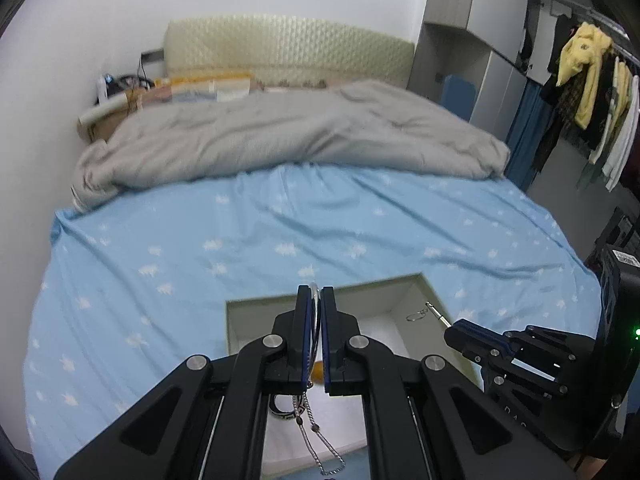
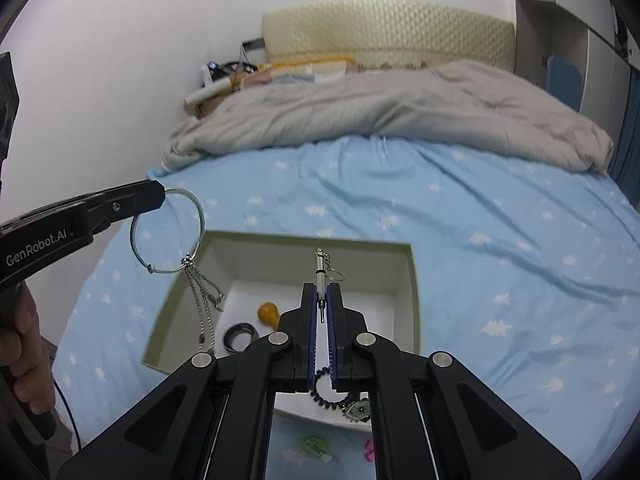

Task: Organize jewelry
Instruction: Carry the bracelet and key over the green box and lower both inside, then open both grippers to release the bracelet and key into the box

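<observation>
An open white box lies on the blue bed sheet; it also shows in the left wrist view. My left gripper is shut on a silver bangle with hanging chains, held above the box's left edge. My right gripper is shut on a small metal pin with a key ring, held over the box. Inside the box lie an orange gourd charm, a dark ring and a dark bead bracelet.
A grey quilt lies bunched across the far half of the bed. Clothes hang at the right. A green item and a pink item lie on the sheet near me.
</observation>
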Action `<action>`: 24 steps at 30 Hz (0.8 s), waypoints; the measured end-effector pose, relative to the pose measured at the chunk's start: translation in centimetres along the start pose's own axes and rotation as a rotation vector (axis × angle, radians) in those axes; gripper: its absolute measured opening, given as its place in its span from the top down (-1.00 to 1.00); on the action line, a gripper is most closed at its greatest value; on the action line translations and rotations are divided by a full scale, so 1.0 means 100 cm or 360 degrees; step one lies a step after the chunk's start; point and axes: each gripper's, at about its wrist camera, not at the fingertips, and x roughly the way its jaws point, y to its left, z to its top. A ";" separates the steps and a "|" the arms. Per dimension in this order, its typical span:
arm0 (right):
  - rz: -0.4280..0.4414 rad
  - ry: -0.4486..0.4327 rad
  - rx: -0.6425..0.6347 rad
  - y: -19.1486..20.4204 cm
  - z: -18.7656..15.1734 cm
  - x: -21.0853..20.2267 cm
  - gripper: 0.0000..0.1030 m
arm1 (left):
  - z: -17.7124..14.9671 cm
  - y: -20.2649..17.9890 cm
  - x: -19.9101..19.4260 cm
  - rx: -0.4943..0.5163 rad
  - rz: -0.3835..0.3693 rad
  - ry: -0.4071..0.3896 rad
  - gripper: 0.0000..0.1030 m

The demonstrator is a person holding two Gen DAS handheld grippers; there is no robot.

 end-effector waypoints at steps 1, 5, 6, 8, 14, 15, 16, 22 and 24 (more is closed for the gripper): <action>-0.0001 0.0021 0.0004 0.000 -0.003 0.007 0.94 | -0.003 0.001 0.007 -0.0004 -0.0002 0.0019 0.95; 0.0004 0.0105 0.0019 -0.002 -0.015 0.035 0.94 | -0.017 0.009 0.040 -0.0034 -0.0012 0.0109 0.95; 0.0005 0.0120 0.0025 -0.003 -0.017 0.040 0.94 | -0.021 0.010 0.048 -0.0042 -0.0015 0.0133 0.95; 0.0004 0.0141 0.0034 -0.004 -0.021 0.048 0.94 | -0.027 0.013 0.058 -0.0057 -0.0012 0.0160 0.96; 0.0031 0.0168 0.0065 -0.009 -0.024 0.054 0.94 | -0.035 0.014 0.069 -0.0067 -0.0008 0.0203 0.96; 0.0038 0.0161 0.0068 -0.009 -0.024 0.052 0.94 | -0.035 0.014 0.067 -0.0065 -0.0007 0.0199 0.96; 0.0048 0.0155 0.0073 -0.010 -0.023 0.049 0.93 | -0.034 0.013 0.065 -0.0060 -0.0007 0.0193 0.95; 0.0048 0.0108 0.0083 -0.009 -0.019 0.024 0.83 | -0.031 0.001 0.035 -0.0030 -0.0005 0.0138 0.92; 0.0051 0.0076 0.0086 -0.008 -0.019 0.009 0.75 | -0.032 -0.004 0.023 -0.0019 -0.0002 0.0117 0.92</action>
